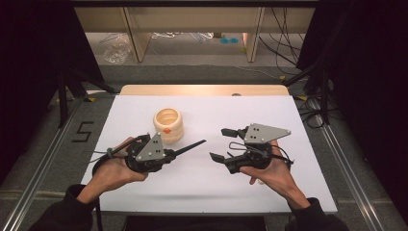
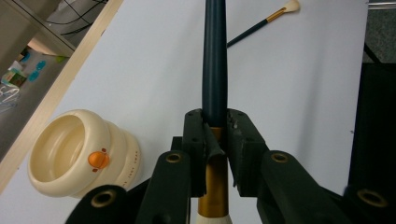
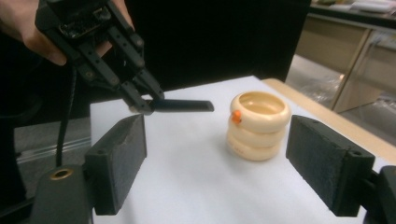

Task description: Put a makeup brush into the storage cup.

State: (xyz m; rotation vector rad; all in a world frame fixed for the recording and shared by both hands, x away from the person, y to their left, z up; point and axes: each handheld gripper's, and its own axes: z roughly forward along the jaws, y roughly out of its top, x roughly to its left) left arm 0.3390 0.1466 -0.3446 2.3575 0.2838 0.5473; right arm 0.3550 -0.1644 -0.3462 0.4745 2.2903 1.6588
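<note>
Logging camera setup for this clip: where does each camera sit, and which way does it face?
High view: above the person's side, facing forward and down on the white table; both hands, left gripper and right gripper show.
Left gripper view: on the left gripper, looking along its jaws shut on a dark-handled, gold-ferruled brush.
Right gripper view: on the right gripper, facing between its open jaws across the table; the left hand shows.
All three share the cream ribbed ring-shaped holder.

table: white top, wooden far edge | floor: grey carpet ahead of me | far: pale wooden shelving, cables right | sides: dark
</note>
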